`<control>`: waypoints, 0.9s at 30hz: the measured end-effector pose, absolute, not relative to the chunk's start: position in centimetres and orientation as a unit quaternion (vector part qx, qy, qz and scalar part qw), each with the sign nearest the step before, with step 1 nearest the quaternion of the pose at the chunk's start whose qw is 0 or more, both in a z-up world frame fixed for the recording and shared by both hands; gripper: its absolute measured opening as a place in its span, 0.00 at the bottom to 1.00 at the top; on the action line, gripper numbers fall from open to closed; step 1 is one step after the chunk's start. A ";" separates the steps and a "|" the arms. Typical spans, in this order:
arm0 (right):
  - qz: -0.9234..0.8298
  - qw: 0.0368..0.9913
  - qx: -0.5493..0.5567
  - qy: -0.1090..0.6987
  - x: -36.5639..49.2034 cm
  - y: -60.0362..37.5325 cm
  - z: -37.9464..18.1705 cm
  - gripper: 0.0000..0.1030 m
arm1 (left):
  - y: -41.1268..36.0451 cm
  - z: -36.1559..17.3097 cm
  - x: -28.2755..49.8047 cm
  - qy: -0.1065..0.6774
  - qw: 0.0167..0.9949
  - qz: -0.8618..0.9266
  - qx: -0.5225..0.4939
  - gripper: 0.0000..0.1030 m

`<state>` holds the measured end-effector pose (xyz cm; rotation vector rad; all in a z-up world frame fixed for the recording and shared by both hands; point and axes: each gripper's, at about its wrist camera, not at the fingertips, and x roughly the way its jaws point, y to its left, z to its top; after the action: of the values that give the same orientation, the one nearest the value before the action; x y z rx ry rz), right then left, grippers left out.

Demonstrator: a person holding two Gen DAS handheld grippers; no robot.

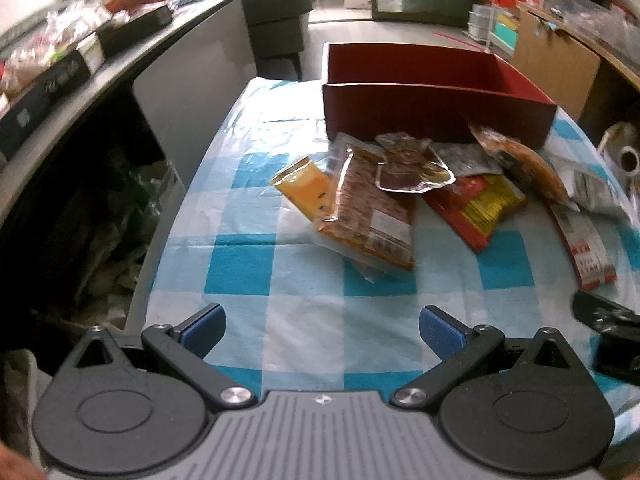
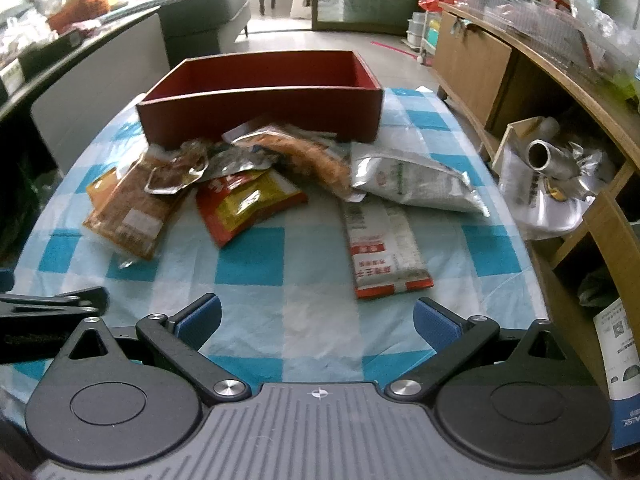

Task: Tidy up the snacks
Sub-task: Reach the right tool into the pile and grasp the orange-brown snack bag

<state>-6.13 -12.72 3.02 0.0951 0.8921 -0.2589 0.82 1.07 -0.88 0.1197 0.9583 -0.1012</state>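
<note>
Right wrist view: my right hand-held gripper [image 2: 316, 322] gapes empty, the white-red packet [image 2: 384, 248] just ahead, long axis pointing away toward the box [image 2: 260, 114]. My left hand-held gripper [image 1: 322, 330], also open, sits farther off.

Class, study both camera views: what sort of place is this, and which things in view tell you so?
Most likely a lived-in home living room. A grey sofa stands at the back, a wooden sideboard lines one wall, and snack packets lie before a red box on a blue-checked tablecloth.
</note>
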 end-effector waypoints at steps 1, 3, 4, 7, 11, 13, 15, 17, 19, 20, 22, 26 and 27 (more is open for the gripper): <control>-0.129 0.893 0.052 0.428 -6.1 -13.2 3.1 1.00 | 1.3 -0.9 1.2 0.468 0.881 -0.049 0.045 0.96; -0.125 0.895 0.068 0.423 -5.9 -13.9 3.6 1.00 | 1.7 -0.8 2.1 0.477 0.877 -0.049 0.024 0.96; -0.118 0.899 0.076 0.416 -5.9 -14.1 4.1 1.00 | 1.8 -0.5 2.4 0.475 0.878 -0.049 0.021 0.96; -0.105 0.916 0.082 0.380 -5.7 -13.9 6.6 0.99 | 1.9 1.0 3.1 0.462 0.885 -0.055 0.007 0.92; -0.090 0.964 0.044 0.247 -6.2 -12.5 12.8 1.00 | 1.2 3.6 3.9 0.400 0.914 -0.065 0.025 0.93; -0.093 0.976 0.058 0.190 -6.6 -12.9 13.5 1.00 | 0.7 3.3 4.7 0.391 0.918 -0.053 0.045 0.93; -0.081 0.959 0.094 0.255 -4.4 -14.3 10.8 1.00 | 0.4 1.9 6.2 0.419 0.905 -0.055 0.051 0.93; -0.075 0.917 0.140 0.366 -1.5 -15.6 7.3 0.92 | 0.1 0.6 7.1 0.445 0.892 -0.062 0.045 0.93; -0.060 0.898 0.176 0.399 0.1 -16.4 6.1 0.90 | -0.3 -0.4 7.5 0.464 0.882 -0.070 0.044 0.93; -0.065 0.901 0.171 0.393 0.5 -16.5 6.0 0.91 | -0.6 -0.7 7.7 0.468 0.879 -0.072 0.047 0.93; -0.092 0.910 0.124 0.386 1.3 -16.1 6.4 0.91 | -1.2 -1.0 7.9 0.466 0.879 -0.075 0.063 0.93; -0.083 0.918 0.011 0.388 3.4 -15.0 6.2 0.91 | -1.7 -1.5 9.1 0.468 0.876 -0.079 0.080 0.93; -0.079 0.916 -0.015 0.393 4.1 -14.8 5.9 0.91 | -1.7 -1.7 9.6 0.474 0.873 -0.081 0.077 0.93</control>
<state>4.10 -14.83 5.87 -0.0315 0.8087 -0.1633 9.59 -1.67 -1.74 0.1615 0.9912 -0.1693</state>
